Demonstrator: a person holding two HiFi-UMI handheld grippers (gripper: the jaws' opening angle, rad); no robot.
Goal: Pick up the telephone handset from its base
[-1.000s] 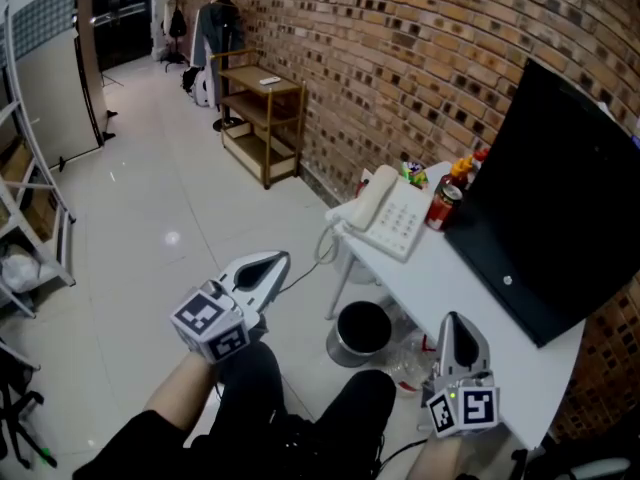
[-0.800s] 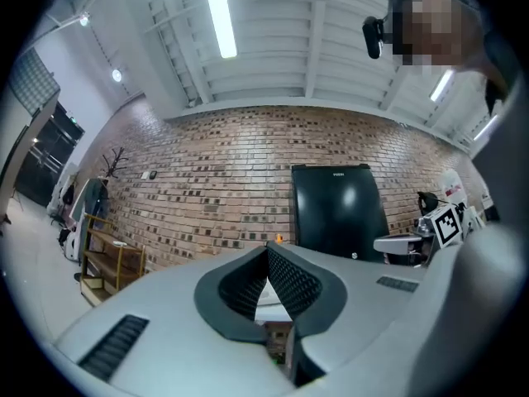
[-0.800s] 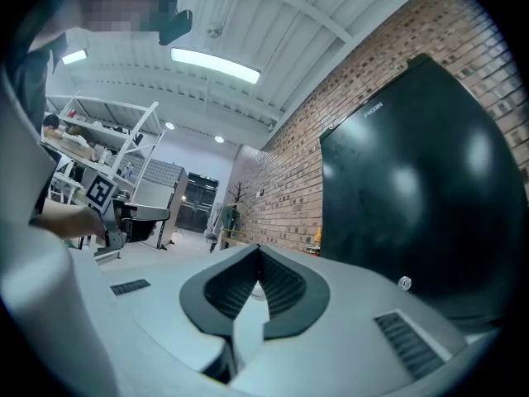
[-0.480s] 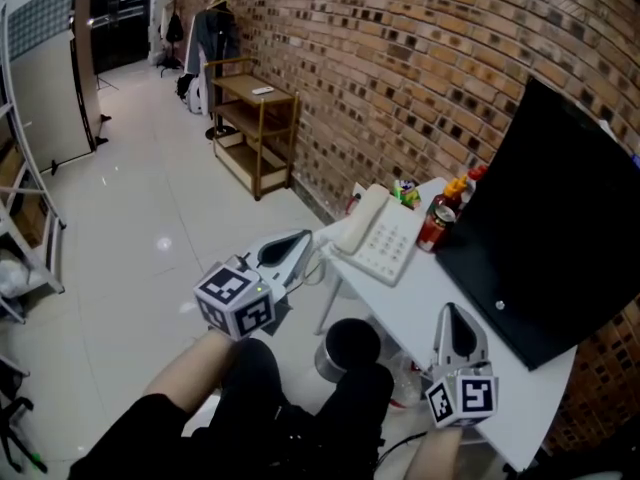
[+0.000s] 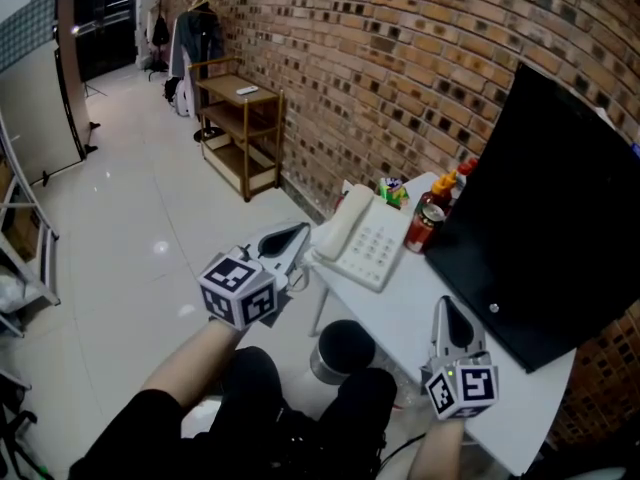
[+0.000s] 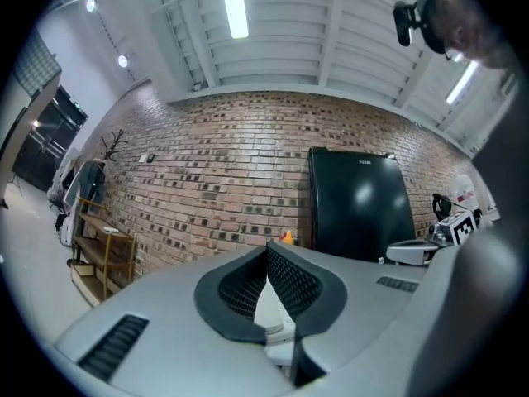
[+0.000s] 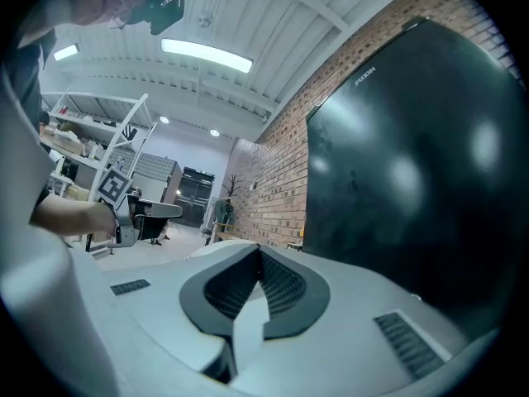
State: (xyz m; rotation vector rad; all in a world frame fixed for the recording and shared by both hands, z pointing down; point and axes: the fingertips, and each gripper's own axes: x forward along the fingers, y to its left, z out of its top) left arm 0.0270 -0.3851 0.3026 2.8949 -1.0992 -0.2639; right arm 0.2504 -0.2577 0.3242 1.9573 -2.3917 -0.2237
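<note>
Right gripper (image 5: 447,310) beside black monitor (image 5: 540,198), lettering unreadable

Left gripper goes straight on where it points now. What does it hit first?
Most likely the white telephone at the table's near corner, probably the handset end. The left gripper, shut and empty, aims there, though depth is unclear.

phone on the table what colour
The phone is white, best seen in the head view.
</note>
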